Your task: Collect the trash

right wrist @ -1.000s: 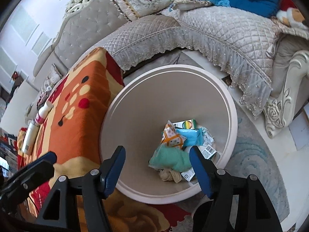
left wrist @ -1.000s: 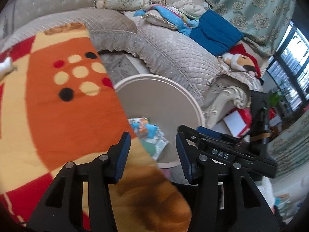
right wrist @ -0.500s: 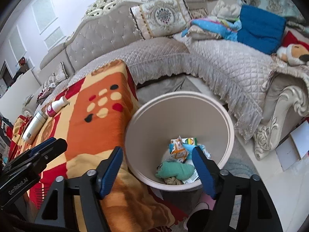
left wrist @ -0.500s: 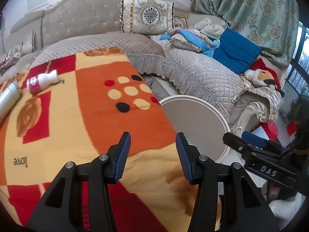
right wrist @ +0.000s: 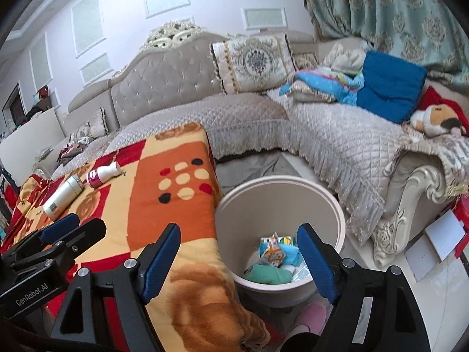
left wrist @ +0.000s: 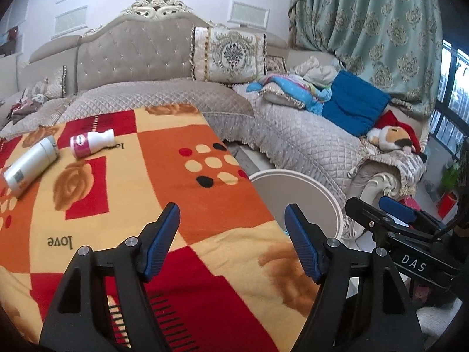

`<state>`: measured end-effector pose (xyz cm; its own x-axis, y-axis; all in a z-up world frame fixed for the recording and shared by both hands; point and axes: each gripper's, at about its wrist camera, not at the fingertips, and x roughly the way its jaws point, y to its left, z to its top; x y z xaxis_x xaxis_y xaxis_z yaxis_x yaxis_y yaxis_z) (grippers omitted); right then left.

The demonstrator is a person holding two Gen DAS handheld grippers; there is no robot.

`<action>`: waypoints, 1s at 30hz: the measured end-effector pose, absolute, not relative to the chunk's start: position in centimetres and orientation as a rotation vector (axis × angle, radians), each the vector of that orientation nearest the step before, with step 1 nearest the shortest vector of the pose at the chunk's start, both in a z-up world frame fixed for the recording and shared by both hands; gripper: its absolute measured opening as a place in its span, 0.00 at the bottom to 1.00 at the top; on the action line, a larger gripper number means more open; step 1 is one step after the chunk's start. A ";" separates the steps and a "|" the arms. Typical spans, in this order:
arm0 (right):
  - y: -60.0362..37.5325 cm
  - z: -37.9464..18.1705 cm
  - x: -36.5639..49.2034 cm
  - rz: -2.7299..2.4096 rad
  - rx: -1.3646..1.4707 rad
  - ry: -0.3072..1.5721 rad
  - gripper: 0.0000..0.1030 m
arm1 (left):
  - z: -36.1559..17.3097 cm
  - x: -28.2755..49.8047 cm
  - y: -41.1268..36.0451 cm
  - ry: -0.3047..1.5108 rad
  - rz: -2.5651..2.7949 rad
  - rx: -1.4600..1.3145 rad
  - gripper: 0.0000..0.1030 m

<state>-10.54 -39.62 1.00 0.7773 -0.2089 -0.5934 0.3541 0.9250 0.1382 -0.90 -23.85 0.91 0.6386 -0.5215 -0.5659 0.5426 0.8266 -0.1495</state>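
A round beige bin (right wrist: pixel 278 199) stands on the floor beside the blanket-covered table; crumpled wrappers and cartons (right wrist: pixel 274 259) lie in its bottom. On the far left of the orange and red blanket (left wrist: pixel 117 193) lie a small white bottle with a pink label (left wrist: pixel 91 143) and a larger white flask (left wrist: pixel 29 164). My left gripper (left wrist: pixel 233 226) hovers over the blanket, its jaws opening with nothing between them. My right gripper (right wrist: pixel 239 245) hangs above the bin's near rim, its jaws also opening and empty. The bin's rim (left wrist: pixel 296 176) shows to the right in the left wrist view.
A grey quilted corner sofa (left wrist: pixel 293 135) wraps behind the table and bin, holding cushions, a blue pillow (left wrist: pixel 354 108) and a plush toy (left wrist: pixel 392 138). Green curtains (left wrist: pixel 381 29) hang at the right. A pink slipper (right wrist: pixel 310 319) shows on the floor by the bin.
Both grippers rose and tilted up, so the sofa back and wall came into view. Both sets of jaws widened. The two bottles on the blanket came into the left wrist view.
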 end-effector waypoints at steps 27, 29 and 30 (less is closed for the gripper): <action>-36.8 3.6 -13.5 -0.344 0.196 0.483 0.88 | 3.1 -4.7 -20.7 0.468 -0.551 0.019 0.71; -36.7 3.7 -13.6 -0.345 0.194 0.478 0.92 | 3.2 -4.7 -20.6 0.463 -0.544 0.017 0.71; -36.8 3.8 -13.5 -0.345 0.193 0.476 0.92 | 3.2 -4.8 -20.6 0.462 -0.542 0.017 0.71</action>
